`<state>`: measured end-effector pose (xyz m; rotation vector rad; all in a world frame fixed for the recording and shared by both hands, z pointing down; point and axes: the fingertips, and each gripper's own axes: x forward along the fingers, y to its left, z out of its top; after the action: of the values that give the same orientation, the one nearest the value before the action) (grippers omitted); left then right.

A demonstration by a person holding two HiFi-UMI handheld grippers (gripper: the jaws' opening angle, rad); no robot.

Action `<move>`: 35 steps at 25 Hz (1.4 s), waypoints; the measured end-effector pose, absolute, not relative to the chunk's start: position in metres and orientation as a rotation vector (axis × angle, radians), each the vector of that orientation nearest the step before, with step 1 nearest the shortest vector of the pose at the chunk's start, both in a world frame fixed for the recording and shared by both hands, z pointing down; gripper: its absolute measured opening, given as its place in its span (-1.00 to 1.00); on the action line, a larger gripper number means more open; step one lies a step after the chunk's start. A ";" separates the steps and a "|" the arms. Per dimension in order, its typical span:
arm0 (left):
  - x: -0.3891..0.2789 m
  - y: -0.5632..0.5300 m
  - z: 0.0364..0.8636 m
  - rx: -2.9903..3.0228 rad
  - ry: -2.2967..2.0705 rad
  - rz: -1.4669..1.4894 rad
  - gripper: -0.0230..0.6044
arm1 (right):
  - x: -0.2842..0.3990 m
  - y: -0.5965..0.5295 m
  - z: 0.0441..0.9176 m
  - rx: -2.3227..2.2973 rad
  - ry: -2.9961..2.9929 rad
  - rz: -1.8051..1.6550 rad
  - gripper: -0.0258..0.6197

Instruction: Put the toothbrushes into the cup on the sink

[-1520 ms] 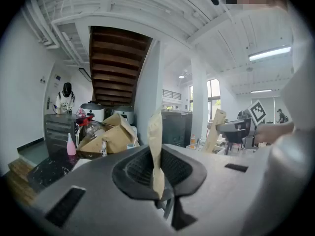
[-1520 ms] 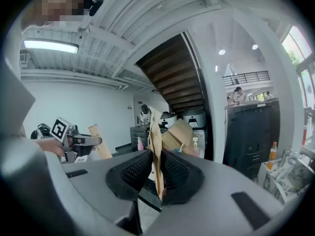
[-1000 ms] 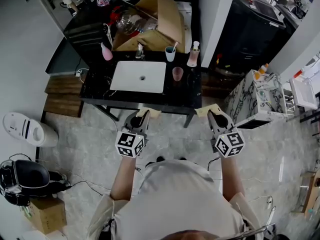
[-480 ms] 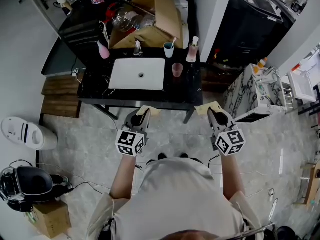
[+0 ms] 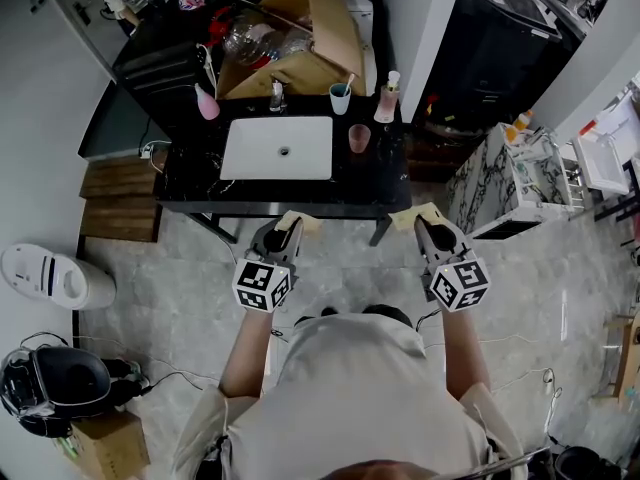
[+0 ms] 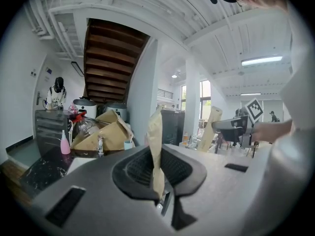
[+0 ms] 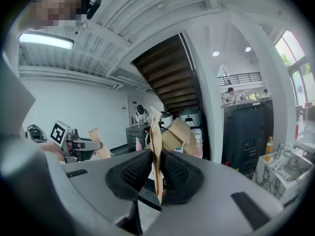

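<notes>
My left gripper [image 5: 286, 232] is shut on a flat tan paper packet [image 5: 297, 221], which stands upright between the pads in the left gripper view [image 6: 155, 141]. My right gripper [image 5: 428, 228] is shut on a second tan packet [image 5: 417, 214], seen edge-on in the right gripper view [image 7: 156, 151]. Both grippers hang side by side in front of the black counter [image 5: 385, 194], short of its front edge. A pale blue cup [image 5: 340, 99] with a toothbrush in it stands behind the white sink basin [image 5: 277, 148]. A pink cup [image 5: 358, 141] sits to the basin's right.
Behind the basin are the tap [image 5: 278, 96], a pink bottle [image 5: 207, 103], a soap dispenser [image 5: 386, 103] and an open cardboard box [image 5: 310, 38]. A marble-fronted unit [image 5: 505, 193] stands on the right, a white bin [image 5: 55, 276] on the floor to the left.
The head view has drifted slightly, so the counter sits a touch lower and to the right. Both grippers keep their place and their hold on the packets.
</notes>
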<state>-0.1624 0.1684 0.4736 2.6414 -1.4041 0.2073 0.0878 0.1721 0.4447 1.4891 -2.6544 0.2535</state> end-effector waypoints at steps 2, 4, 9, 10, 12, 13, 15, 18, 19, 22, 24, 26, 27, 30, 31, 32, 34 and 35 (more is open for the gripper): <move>-0.167 0.167 0.475 2.646 -1.394 0.211 -0.82 | 0.084 0.172 0.445 1.497 -2.650 0.254 -0.69; -0.172 0.166 0.475 2.649 -1.389 0.214 -0.82 | 0.081 0.171 0.446 1.511 -2.646 0.262 -0.69; -0.179 0.159 0.473 2.646 -1.396 0.202 -0.82 | 0.079 0.167 0.447 1.532 -2.632 0.280 -0.69; -0.180 0.157 0.473 2.647 -1.396 0.200 -0.82 | 0.079 0.165 0.448 1.534 -2.629 0.282 -0.69; -0.181 0.154 0.475 2.646 -1.393 0.204 -0.82 | 0.078 0.160 0.451 1.538 -2.624 0.291 -0.69; -0.182 0.152 0.477 2.643 -1.393 0.207 -0.82 | 0.077 0.158 0.453 1.539 -2.623 0.297 -0.69; -0.184 0.149 0.481 2.634 -1.397 0.208 -0.82 | 0.075 0.151 0.456 1.537 -2.624 0.306 -0.69; -0.187 0.141 0.485 2.617 -1.412 0.205 -0.82 | 0.068 0.139 0.456 1.522 -2.638 0.307 -0.69; -0.187 0.138 0.485 2.612 -1.417 0.205 -0.82 | 0.067 0.134 0.456 1.515 -2.643 0.306 -0.69; -0.186 0.126 0.484 2.607 -1.427 0.203 -0.82 | 0.066 0.120 0.457 1.500 -2.651 0.305 -0.69; -0.185 0.116 0.482 2.608 -1.437 0.205 -0.82 | 0.069 0.109 0.458 1.496 -2.654 0.309 -0.69; -0.184 0.104 0.479 2.606 -1.448 0.207 -0.82 | 0.072 0.097 0.459 1.493 -2.657 0.315 -0.69; -0.183 0.098 0.479 2.603 -1.453 0.207 -0.82 | 0.074 0.091 0.459 1.491 -2.656 0.319 -0.69; -0.179 0.081 0.480 2.591 -1.461 0.210 -0.82 | 0.079 0.071 0.465 1.484 -2.651 0.341 -0.69; -0.178 0.076 0.481 2.587 -1.462 0.213 -0.82 | 0.080 0.065 0.467 1.480 -2.651 0.348 -0.69; -0.176 0.070 0.483 2.584 -1.462 0.217 -0.82 | 0.081 0.058 0.469 1.475 -2.651 0.354 -0.69; -0.172 0.057 0.485 2.576 -1.462 0.224 -0.82 | 0.083 0.044 0.471 1.464 -2.652 0.362 -0.69; -0.171 0.050 0.486 2.572 -1.462 0.227 -0.82 | 0.083 0.036 0.472 1.459 -2.653 0.367 -0.69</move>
<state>-0.1709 0.0499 0.4861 2.5725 -1.4623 0.2270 0.0834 0.0361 0.4723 1.4587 -2.6528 0.3666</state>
